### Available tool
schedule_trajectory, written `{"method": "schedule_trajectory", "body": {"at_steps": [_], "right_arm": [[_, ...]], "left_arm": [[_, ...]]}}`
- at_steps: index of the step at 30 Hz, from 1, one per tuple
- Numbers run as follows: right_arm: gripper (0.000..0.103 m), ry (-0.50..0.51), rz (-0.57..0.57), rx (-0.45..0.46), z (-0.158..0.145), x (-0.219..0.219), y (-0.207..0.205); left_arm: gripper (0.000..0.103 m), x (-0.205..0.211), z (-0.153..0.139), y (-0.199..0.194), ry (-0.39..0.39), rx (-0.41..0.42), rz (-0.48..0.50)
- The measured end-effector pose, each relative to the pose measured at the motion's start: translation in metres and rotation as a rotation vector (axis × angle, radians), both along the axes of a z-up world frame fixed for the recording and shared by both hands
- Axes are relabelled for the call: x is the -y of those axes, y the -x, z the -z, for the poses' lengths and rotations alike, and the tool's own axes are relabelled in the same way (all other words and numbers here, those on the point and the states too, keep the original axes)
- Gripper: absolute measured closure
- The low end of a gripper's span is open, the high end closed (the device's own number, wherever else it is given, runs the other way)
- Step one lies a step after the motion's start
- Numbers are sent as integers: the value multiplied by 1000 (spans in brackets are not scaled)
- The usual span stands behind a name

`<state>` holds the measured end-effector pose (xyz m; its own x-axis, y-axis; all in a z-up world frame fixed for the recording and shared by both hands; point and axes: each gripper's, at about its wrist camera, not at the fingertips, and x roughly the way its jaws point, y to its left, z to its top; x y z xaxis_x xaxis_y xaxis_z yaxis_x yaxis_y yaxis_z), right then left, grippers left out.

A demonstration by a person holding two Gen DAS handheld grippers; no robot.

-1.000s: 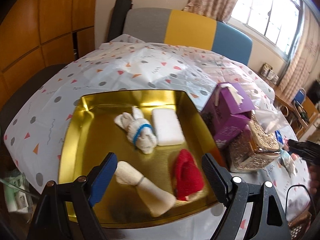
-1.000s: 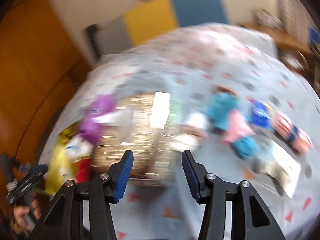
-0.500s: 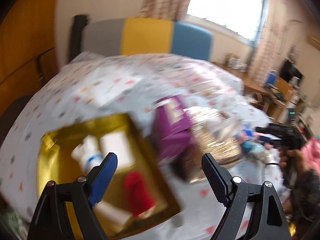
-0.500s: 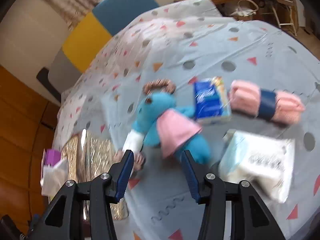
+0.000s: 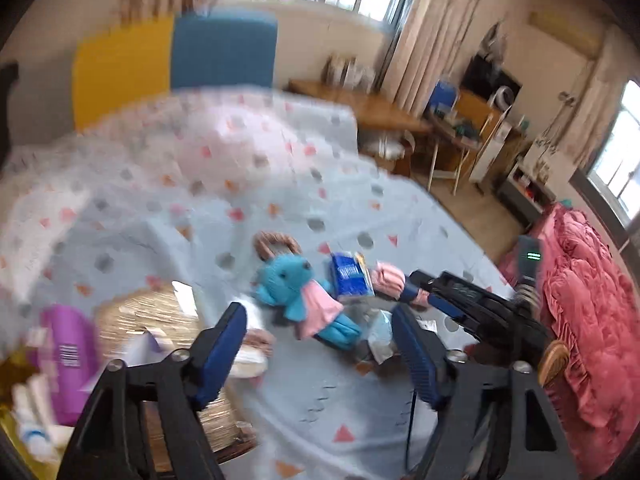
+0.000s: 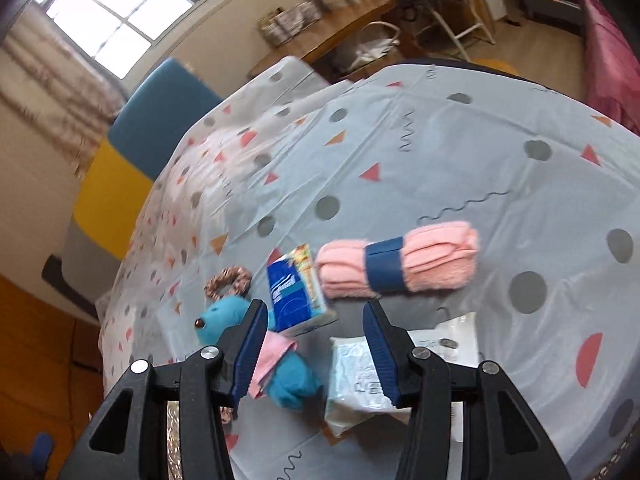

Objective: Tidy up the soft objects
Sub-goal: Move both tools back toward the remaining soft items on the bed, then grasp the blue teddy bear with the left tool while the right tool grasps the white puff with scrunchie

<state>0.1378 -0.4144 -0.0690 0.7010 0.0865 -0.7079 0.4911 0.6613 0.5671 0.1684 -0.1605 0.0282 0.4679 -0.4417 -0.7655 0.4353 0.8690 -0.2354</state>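
A blue plush toy with a pink skirt [image 5: 298, 294] [image 6: 224, 316] lies on the patterned tablecloth. Beside it lie a blue tissue pack [image 5: 351, 276] [image 6: 296, 294], a pink rolled towel with a blue band [image 6: 400, 262] [image 5: 390, 280] and a clear plastic packet [image 6: 360, 384]. My left gripper [image 5: 320, 344] is open and empty, just in front of the plush. My right gripper [image 6: 316, 344] is open and empty, above the tissue pack and the packet; it also shows in the left wrist view [image 5: 460, 304].
A gold glitter box [image 5: 160, 320] and a purple box [image 5: 68, 356] stand at the left of the left wrist view, with the gold tray's corner [image 5: 12, 368] beyond. A braided ring [image 6: 228, 278] lies behind the plush. A pink bedspread [image 5: 580, 320] is at the right.
My left gripper has swung right, from over the gold tray to the plush and tissue pack. My right gripper has moved right and closer to the tissue pack and pink towel.
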Motion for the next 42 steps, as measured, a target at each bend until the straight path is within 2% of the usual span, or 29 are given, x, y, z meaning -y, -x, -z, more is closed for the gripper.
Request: {"method": "schedule_trajectory", "body": {"at_steps": [3, 8, 13, 17, 18, 20, 23, 27, 31, 34, 38, 40, 42], "right_arm": [[53, -8, 14, 11, -2, 5, 4], [53, -29, -8, 30, -3, 4, 3], [53, -70, -32, 41, -1, 1, 2], [53, -80, -37, 41, 0, -1, 1], [53, -86, -45, 39, 1, -2, 0], [53, -87, -52, 34, 3, -4, -3], [53, -76, -78, 34, 2, -8, -5], [53, -61, -98, 30, 2, -12, -6], [53, -69, -95, 20, 4, -11, -6], [53, -62, -182, -15, 10, -24, -16], [56, -55, -332, -59, 18, -57, -32], [56, -30, -352, -79, 20, -64, -34], [56, -8, -360, -94, 21, -65, -35]], "left_arm": [[32, 30, 39, -26, -30, -121, -45], [29, 59, 102, -54, -115, -231, -108], [22, 63, 135, -75, -151, -269, -212], [22, 66, 147, -89, -142, -244, -231], [24, 67, 150, -91, -157, -240, -225], [63, 68, 157, -93, -160, -259, -203], [73, 69, 145, -87, -150, -225, -171], [74, 64, 110, -78, -135, -146, -107], [74, 56, 76, -79, -110, -104, -60], [74, 46, 53, -82, -73, -76, -53], [74, 36, 37, -91, 56, -164, 25], [74, 37, 32, -90, 61, -147, 11], [74, 33, 27, -89, 103, -151, 18]]}}
